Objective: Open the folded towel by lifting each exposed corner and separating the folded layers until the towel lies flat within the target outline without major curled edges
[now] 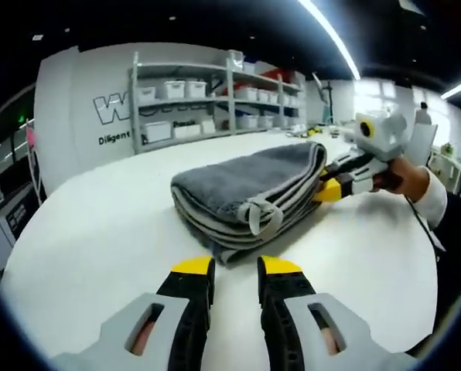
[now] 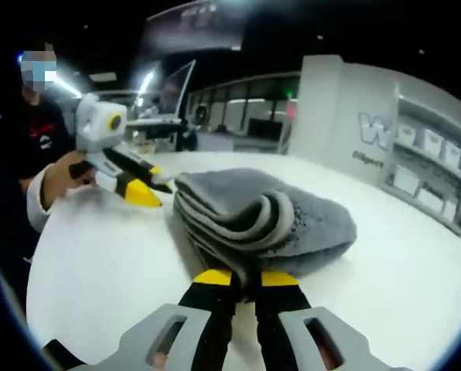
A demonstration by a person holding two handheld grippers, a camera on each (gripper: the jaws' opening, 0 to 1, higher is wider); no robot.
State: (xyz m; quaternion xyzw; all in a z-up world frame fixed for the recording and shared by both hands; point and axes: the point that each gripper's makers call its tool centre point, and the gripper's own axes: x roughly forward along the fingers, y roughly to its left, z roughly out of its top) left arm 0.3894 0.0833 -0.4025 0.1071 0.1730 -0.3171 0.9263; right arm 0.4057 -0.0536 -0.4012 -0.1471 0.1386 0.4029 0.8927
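1 folded grey towel (image 1: 246,185), 2 grippers (image 1: 236,280) (image 2: 244,284), 1 white table (image 1: 99,232), 1 shelving unit (image 1: 215,97)

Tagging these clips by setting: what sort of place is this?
Probably a lab or workshop: a white table, metal shelving stacked with white storage bins, and large lettering on the wall.

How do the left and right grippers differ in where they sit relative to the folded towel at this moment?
The right gripper has its tips at the edge of the grey towel, jaws nearly together; whether it grips a layer is unclear. The left gripper sits on the white table short of the towel, apart from it, jaws slightly parted with nothing between them. Both have yellow tips and grey bodies.
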